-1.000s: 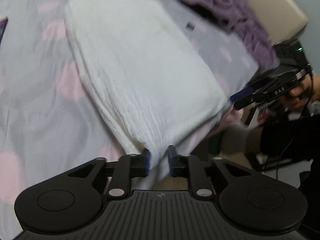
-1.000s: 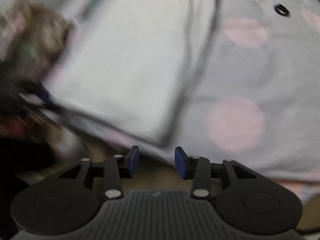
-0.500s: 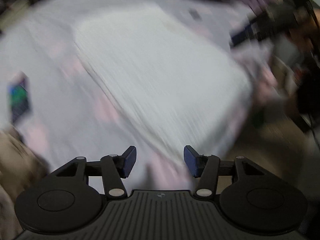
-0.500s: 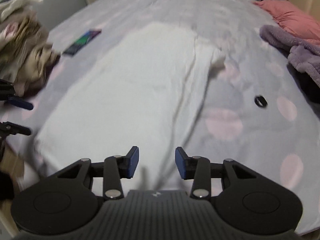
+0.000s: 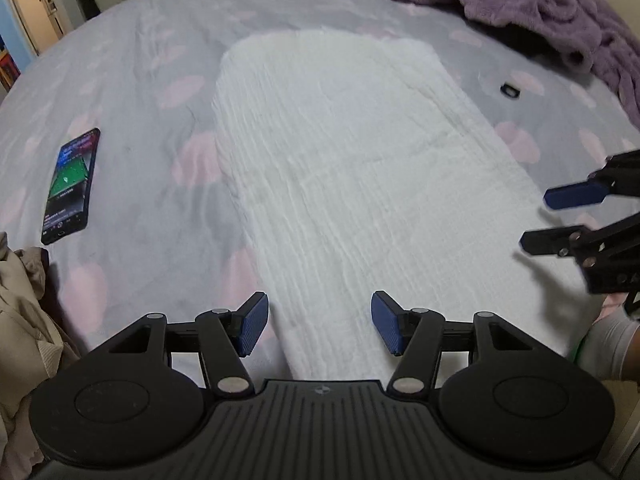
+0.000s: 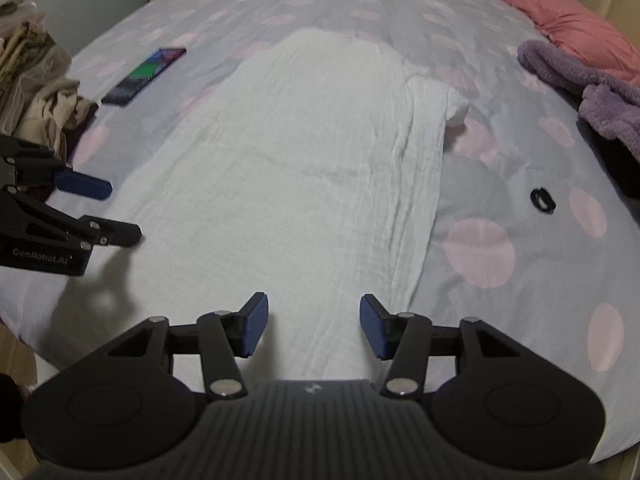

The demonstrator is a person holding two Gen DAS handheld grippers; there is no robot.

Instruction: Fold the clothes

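Observation:
A white crinkled garment (image 5: 352,168) (image 6: 296,172) lies flat in a long folded strip on the grey bed sheet with pink dots (image 5: 168,32). My left gripper (image 5: 319,328) hovers open over the garment's near end, nothing between its blue pads. My right gripper (image 6: 311,330) is open too, above the near end by the right-hand fold. Each gripper shows in the other's view: the right one (image 5: 560,216) at the garment's right edge, the left one (image 6: 108,212) at its left edge.
A phone (image 5: 70,186) (image 6: 145,76) with a lit screen lies left of the garment. A small black ring (image 6: 543,200) (image 5: 510,90) sits on the right. A purple fleece blanket (image 5: 540,4), a pink pillow (image 6: 576,32) and a beige clothes pile (image 6: 36,80) line the edges.
One second ago my left gripper was shut on the garment's corner; it has let go and opened. Both grippers pulled back and up, and the garment now lies flat.

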